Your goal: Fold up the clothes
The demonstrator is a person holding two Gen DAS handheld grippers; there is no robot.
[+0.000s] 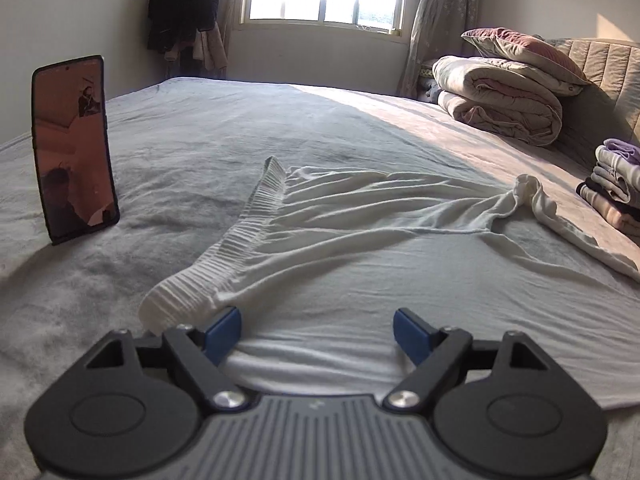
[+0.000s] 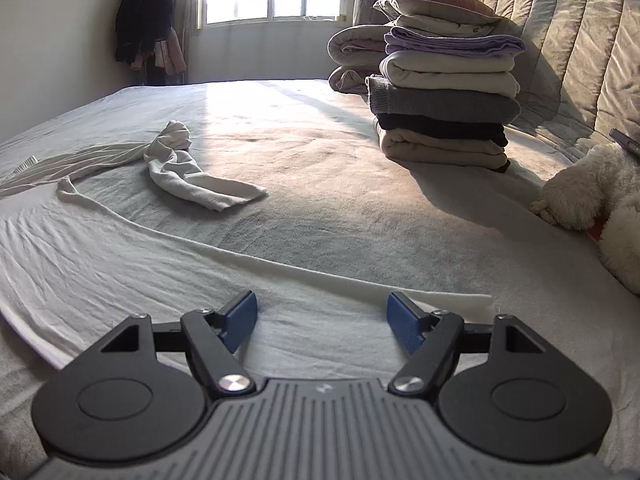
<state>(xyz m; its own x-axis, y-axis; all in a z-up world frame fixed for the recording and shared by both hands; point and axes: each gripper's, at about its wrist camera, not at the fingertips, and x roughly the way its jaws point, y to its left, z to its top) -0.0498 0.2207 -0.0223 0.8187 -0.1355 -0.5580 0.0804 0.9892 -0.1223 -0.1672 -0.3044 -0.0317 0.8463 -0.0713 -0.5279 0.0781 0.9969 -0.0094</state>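
A wrinkled white ribbed-hem garment [image 1: 340,216] sprawls across the grey bed [image 1: 200,128]; both the left gripper [image 1: 318,334] and right gripper [image 2: 322,322] gape empty above it, folded clothes stack [image 2: 444,100] by the headboard.

One white garment [image 1: 360,216], one phone [image 1: 74,148].

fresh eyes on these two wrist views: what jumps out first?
The white garment sprawled rumpled across the grey bed, ribbed hem by the left gripper, one sleeve twisted up on its far side. Next, the tall stack of folded clothes by the headboard in the right wrist view, and the phone standing upright at the left of the left wrist view. Both the left and the right gripper are open above the fabric.
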